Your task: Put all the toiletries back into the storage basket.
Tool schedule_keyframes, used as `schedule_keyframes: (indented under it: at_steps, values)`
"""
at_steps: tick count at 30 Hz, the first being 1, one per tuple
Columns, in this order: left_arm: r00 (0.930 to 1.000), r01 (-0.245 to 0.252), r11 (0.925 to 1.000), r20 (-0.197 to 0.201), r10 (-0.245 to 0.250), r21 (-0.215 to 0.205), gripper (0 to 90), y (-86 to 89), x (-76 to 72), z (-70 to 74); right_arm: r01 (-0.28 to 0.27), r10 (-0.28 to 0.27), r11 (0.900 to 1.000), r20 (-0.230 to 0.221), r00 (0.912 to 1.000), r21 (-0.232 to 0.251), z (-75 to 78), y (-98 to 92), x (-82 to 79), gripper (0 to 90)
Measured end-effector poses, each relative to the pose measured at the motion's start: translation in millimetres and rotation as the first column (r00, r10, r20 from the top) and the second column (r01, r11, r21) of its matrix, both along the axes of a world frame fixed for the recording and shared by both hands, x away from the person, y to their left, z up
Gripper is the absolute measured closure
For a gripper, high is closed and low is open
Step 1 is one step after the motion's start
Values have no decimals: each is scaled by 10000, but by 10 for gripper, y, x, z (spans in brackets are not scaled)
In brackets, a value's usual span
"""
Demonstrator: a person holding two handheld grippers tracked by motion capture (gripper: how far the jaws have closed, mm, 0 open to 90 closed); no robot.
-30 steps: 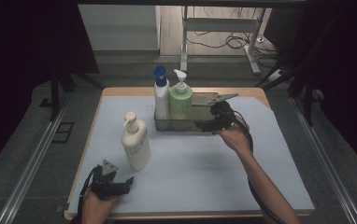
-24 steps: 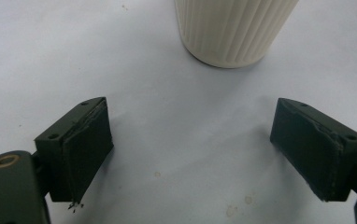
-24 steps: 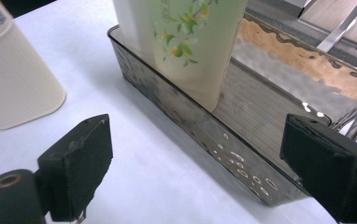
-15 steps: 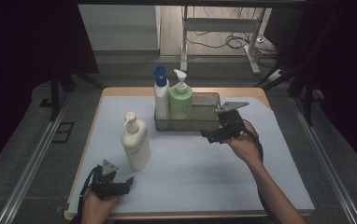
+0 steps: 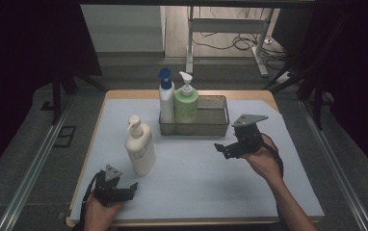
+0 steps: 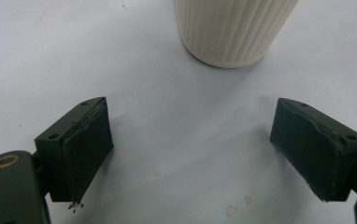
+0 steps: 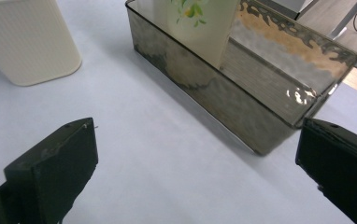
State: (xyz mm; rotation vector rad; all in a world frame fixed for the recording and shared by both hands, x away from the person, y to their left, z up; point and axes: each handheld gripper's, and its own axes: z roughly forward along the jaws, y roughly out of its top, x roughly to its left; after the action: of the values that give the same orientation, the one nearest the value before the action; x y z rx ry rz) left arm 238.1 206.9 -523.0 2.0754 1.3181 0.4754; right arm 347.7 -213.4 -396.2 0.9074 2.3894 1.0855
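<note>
A cream pump bottle [image 5: 140, 147] stands on the white mat, left of centre. A smoky clear tray [image 5: 213, 120] at the back holds a blue-capped white bottle [image 5: 166, 98] and a green pump bottle [image 5: 186, 103]. My left gripper [image 5: 131, 187] rests near the front left edge, open and empty, and the cream bottle's base [image 6: 232, 28] is just ahead of it. My right gripper [image 5: 223, 149] hovers in front of the tray's right half. Its jaws have just been opening and are wide with nothing between them. It faces the tray wall [image 7: 242, 107], the green bottle [image 7: 200, 23] and the cream bottle [image 7: 27, 42].
The white mat [image 5: 201, 178] covers a wooden table [image 5: 124, 95]. Dark curtains hang at both sides. A desk frame and cables [image 5: 230, 43] lie on the floor beyond. The tray's right half has nothing in it.
My right gripper has drawn back from the tray's right end toward the person and a little to the right, with its jaws wider. The left gripper and the bottles have stayed put.
</note>
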Motion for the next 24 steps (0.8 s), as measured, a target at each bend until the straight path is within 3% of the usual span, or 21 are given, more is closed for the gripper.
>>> schedule_keyframes:
  at_steps: [6,11,24]
  values:
    - [10000,-26,10000,5,26,-27,124,-3,0,-1,192,-191,9997,-99,9998,179,-58,-123,-147,0]
    - [10000,-28,10000,-20,28,-20,123,-2,-2,1,229,-227,9997,-276,9994,52,-142,-209,-236,0]
    - [10000,-36,10000,-12,36,-23,123,-3,-3,0,783,-790,9969,-656,9947,-121,-607,-495,-430,0]
